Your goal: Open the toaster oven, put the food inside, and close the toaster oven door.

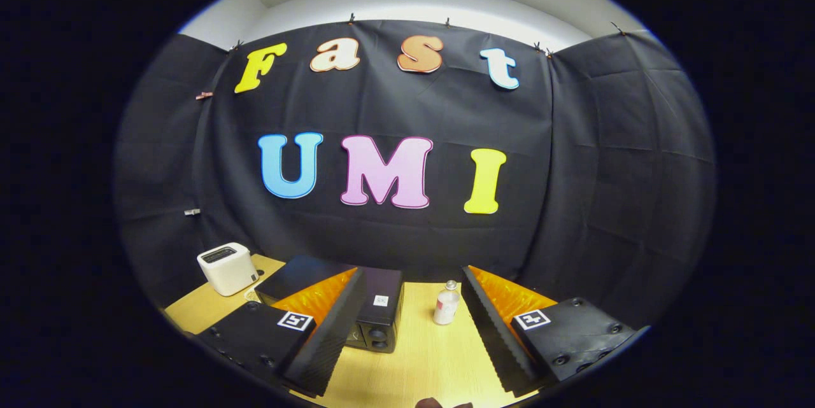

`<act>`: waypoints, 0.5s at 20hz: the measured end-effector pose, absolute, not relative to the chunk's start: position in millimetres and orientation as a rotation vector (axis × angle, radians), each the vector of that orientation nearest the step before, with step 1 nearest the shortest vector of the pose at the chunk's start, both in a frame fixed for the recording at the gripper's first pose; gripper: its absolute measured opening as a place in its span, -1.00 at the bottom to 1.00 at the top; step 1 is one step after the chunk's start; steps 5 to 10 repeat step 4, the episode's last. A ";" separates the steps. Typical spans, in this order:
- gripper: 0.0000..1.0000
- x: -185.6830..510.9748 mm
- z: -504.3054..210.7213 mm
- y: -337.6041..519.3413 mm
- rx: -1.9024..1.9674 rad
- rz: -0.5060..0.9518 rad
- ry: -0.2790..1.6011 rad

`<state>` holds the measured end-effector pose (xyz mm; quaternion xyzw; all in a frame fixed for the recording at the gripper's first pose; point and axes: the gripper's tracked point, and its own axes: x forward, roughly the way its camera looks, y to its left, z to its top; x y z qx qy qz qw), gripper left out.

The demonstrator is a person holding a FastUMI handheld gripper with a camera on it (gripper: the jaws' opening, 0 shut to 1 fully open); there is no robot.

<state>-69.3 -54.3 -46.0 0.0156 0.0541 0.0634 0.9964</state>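
Tongs [407, 338] held high and spread wide, gripping nothing, above the wooden surface [420, 363].

The black toaster oven [375, 312] sits beyond the left finger, partly hidden by it, so I cannot tell how its door stands. A small white bottle [446, 303] stands upright just ahead between the fingers, likely the food stand-in; a white box [227, 268] sits well apart, beyond the left finger. The tongs tilt forward, level, aimed between oven and bottle.

Even, fairly bright overhead light with a pale band glowing above the cloth wall; shadows on the counter [433, 357] are soft. Fisheye curvature bends straight edges outward, and the tongs [407, 338], spread apart, look slightly soft.
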 end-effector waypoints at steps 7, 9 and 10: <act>0.97 -71.3 -41.8 -84.2 0.042 0.116 0.091; 0.97 -71.3 -41.8 -84.2 0.042 0.116 0.091; 0.97 -71.3 -41.8 -84.2 0.042 0.116 0.091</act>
